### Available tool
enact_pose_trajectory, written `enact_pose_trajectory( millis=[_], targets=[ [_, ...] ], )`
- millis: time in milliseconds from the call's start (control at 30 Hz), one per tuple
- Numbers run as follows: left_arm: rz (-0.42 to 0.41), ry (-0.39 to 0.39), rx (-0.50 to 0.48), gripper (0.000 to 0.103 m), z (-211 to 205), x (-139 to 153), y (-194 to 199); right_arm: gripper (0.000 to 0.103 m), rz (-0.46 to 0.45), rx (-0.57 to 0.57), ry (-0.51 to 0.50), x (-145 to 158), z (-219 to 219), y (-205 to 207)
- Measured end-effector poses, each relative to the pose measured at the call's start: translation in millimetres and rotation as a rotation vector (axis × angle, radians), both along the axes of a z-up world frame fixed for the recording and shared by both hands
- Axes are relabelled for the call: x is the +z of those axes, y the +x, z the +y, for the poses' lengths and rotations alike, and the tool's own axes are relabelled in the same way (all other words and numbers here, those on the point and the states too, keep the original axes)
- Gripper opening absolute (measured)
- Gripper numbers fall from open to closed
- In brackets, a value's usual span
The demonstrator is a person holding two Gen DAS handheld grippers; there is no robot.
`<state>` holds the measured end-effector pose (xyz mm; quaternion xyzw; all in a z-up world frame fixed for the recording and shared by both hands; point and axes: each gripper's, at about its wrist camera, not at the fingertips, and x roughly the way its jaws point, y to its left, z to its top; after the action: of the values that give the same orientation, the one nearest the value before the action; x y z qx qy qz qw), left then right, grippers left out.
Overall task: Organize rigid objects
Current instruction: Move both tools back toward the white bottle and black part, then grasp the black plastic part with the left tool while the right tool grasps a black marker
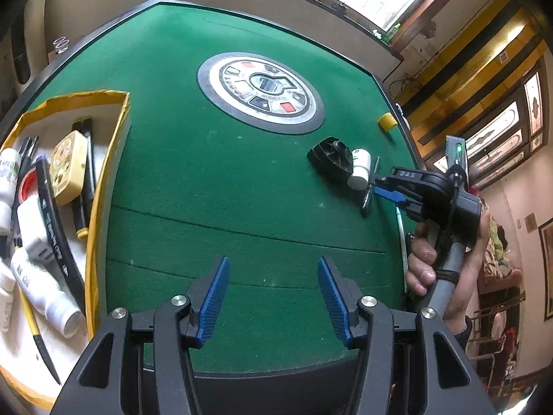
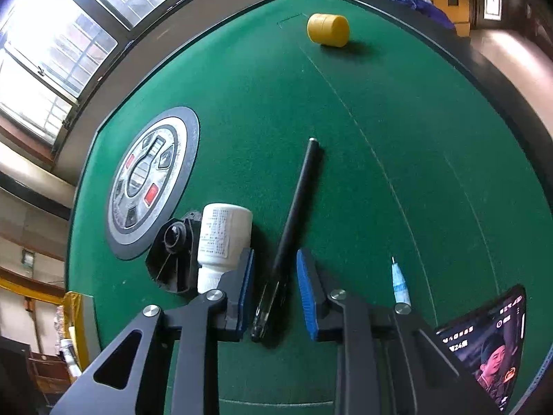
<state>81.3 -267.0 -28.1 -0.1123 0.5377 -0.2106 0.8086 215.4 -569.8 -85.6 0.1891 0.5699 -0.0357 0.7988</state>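
A black pen [image 2: 297, 200] lies on the green felt table [image 2: 380, 138]. My right gripper [image 2: 275, 252] stands over its near end with the pen between the blue pads; a gap shows on both sides, so it is open. Just left of it lie a white bottle [image 2: 221, 235] and a black round plastic part [image 2: 172, 256]. A yellow cap [image 2: 328, 29] sits at the far edge. In the left wrist view my left gripper [image 1: 273, 259] is open over bare felt with nothing in it. The right gripper [image 1: 376, 186], held by a hand, reaches in beside the bottle [image 1: 360, 169].
A yellow-rimmed cardboard box [image 1: 74, 98] at the left holds several bottles, pens and a cream socket. A round control panel [image 1: 261, 91] is set in the table's middle. A thin blue-tipped pen refill [image 2: 399, 283] and a lit phone [image 2: 490, 342] lie right of my right gripper.
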Motion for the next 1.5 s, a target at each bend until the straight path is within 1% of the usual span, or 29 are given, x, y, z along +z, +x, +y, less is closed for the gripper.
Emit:
enact_pose_trajectory(
  millis=[33, 67, 100, 133, 200, 233, 300, 400, 467, 567, 667, 733, 800, 833, 900, 1033, 1067, 1133, 1200, 1267, 1300, 1500],
  targets=[
    [0.001, 0.007, -0.011, 0.056, -4, 2, 3, 0.019, 0.001, 0.001, -0.02, 0, 0, 1],
    [0.0, 0.017, -0.027, 0.056, -10, 5, 7, 0.013, 0.004, 0.003, -0.061, 0, 3, 1],
    [-0.003, 0.023, -0.041, 0.056, -15, 8, 10, 0.012, 0.002, 0.009, -0.087, 1, 6, 0],
    [-0.005, 0.03, -0.055, 0.056, -20, 11, 14, 0.011, 0.0, 0.008, -0.088, 1, 5, -2],
    [-0.007, 0.041, -0.089, 0.057, -34, 15, 25, 0.01, -0.001, 0.004, -0.078, 2, 3, -7],
    [-0.002, 0.049, -0.107, 0.061, -42, 15, 32, 0.01, -0.001, 0.002, -0.069, 3, 3, -12],
    [0.007, 0.062, -0.141, 0.064, -58, 13, 47, 0.01, -0.003, -0.005, -0.054, 2, 2, -18],
    [0.003, 0.113, -0.193, 0.064, -87, 4, 68, 0.009, -0.007, -0.006, -0.035, 2, 4, -30],
    [0.001, 0.141, -0.245, 0.064, -109, -4, 81, 0.009, -0.01, 0.0, -0.028, 2, 5, -38],
    [-0.003, 0.166, -0.297, 0.064, -136, -12, 98, 0.009, -0.011, 0.011, -0.019, 3, 7, -45],
    [-0.046, 0.192, -0.329, 0.064, -156, -13, 112, 0.009, -0.015, 0.018, -0.008, 3, 7, -49],
    [-0.079, 0.217, -0.354, 0.066, -168, -14, 122, 0.009, -0.016, 0.021, -0.003, 3, 7, -49],
    [-0.101, 0.241, -0.351, 0.067, -173, -16, 132, 0.009, -0.018, 0.025, -0.003, 3, 7, -49],
    [-0.098, 0.248, -0.35, 0.067, -175, -19, 138, 0.009, -0.018, 0.027, -0.002, 3, 6, -49],
    [-0.07, 0.241, -0.367, 0.067, -180, -26, 149, 0.009, -0.021, 0.029, 0.003, 2, 5, -49],
    [-0.039, 0.249, -0.407, 0.067, -187, -39, 156, 0.009, -0.021, 0.03, 0.008, 3, 4, -50],
    [-0.039, 0.275, -0.42, 0.067, -188, -44, 155, 0.009, -0.021, 0.03, 0.007, 3, 4, -50],
    [-0.034, 0.297, -0.426, 0.067, -189, -49, 152, 0.009, -0.02, 0.031, 0.005, 4, 5, -50],
    [-0.022, 0.288, -0.425, 0.069, -185, -53, 150, 0.009, -0.019, 0.034, -0.001, 4, 6, -50],
    [-0.02, 0.265, -0.391, 0.069, -176, -54, 148, 0.009, -0.019, 0.034, -0.004, 4, 6, -50],
    [-0.022, 0.267, -0.385, 0.068, -173, -53, 146, 0.009, -0.019, 0.034, -0.006, 4, 7, -51],
    [-0.043, 0.346, -0.334, 0.067, -150, -47, 114, 0.009, -0.019, 0.043, -0.024, 5, 10, -51]
  ],
)
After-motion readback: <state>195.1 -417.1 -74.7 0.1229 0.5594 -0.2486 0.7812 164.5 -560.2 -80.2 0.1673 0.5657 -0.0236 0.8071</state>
